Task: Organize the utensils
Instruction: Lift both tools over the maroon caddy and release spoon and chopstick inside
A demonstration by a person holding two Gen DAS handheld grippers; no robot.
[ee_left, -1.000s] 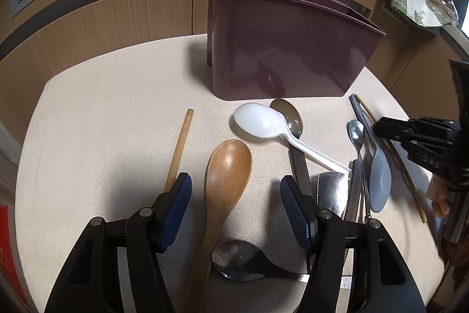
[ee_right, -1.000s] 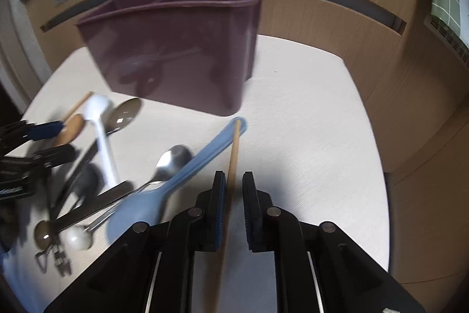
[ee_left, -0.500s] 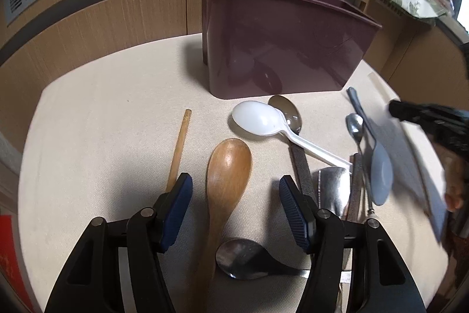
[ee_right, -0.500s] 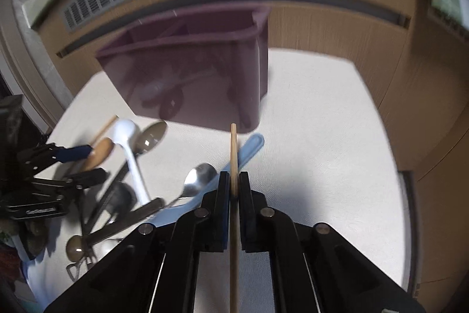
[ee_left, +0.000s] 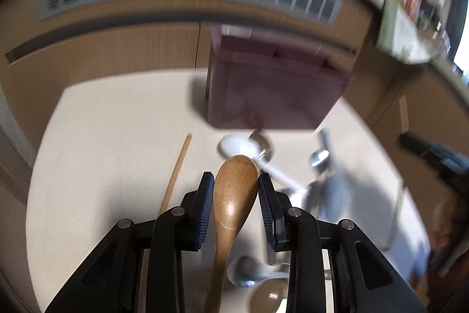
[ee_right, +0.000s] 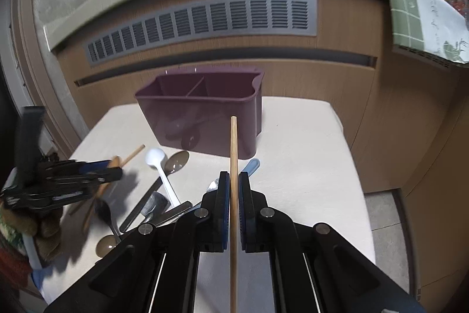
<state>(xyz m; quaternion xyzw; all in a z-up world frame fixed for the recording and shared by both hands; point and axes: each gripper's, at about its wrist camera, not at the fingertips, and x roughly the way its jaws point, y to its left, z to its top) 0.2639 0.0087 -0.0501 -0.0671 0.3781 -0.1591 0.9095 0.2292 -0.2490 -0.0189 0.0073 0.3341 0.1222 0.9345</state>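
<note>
My left gripper (ee_left: 234,181) is shut on the bowl of a wooden spoon (ee_left: 233,192), held above the table; it also shows in the right wrist view (ee_right: 88,175). My right gripper (ee_right: 233,176) is shut on a wooden chopstick (ee_right: 233,143), raised and pointing at the purple utensil caddy (ee_right: 202,113), which has a divider inside. The caddy (ee_left: 272,90) stands at the back of the table. A second chopstick (ee_left: 177,172) lies on the table left of my left gripper. A white plastic spoon (ee_right: 159,166), metal spoons (ee_right: 177,162) and a blue spoon handle (ee_right: 251,165) lie in front of the caddy.
The cream table (ee_right: 307,154) ends in a drop to the floor on the right. Wood-panelled cabinets with a grey vent grille (ee_right: 205,25) stand behind it. A pile of metal cutlery (ee_right: 152,207) lies at the left front.
My left gripper closed on the wooden spoon and lifted it. My right gripper rose higher with the chopstick, and the caddy now looks farther below.
</note>
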